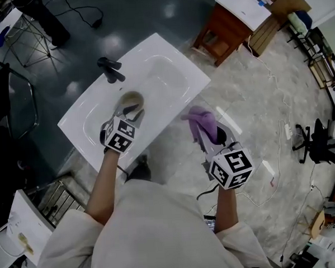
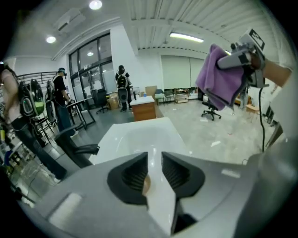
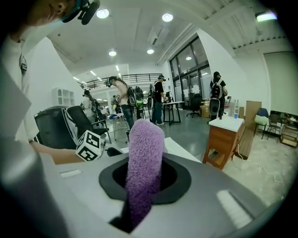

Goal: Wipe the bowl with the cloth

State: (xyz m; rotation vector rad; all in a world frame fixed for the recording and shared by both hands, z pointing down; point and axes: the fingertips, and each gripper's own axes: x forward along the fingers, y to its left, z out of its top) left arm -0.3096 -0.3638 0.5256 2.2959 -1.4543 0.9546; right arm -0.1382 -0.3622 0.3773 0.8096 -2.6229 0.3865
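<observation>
Nearest the person, the right tongs [image 1: 212, 138] pinch a fluffy purple cloth [image 1: 202, 121], held clear of the counter, ready to wipe. At its ten o'clock, the left tongs [image 1: 131, 110] stand narrowly parted, gripping nothing, over the small tan round bowl [image 1: 133, 97] in the white basin [image 1: 170, 74], probably to steady it.

- Floor was split: dark glossy grey floor [image 1: 122, 15] one side, pale marbled floor [image 1: 250, 115] the other.
- Brown wooden cabinet with a white top [image 1: 229, 21] stood nearby, black swivel office chair [image 1: 316, 145] further off.
- Round white ceiling lights [image 3: 102, 13] were on, plus tall dark-framed glass windows [image 3: 188, 65].
</observation>
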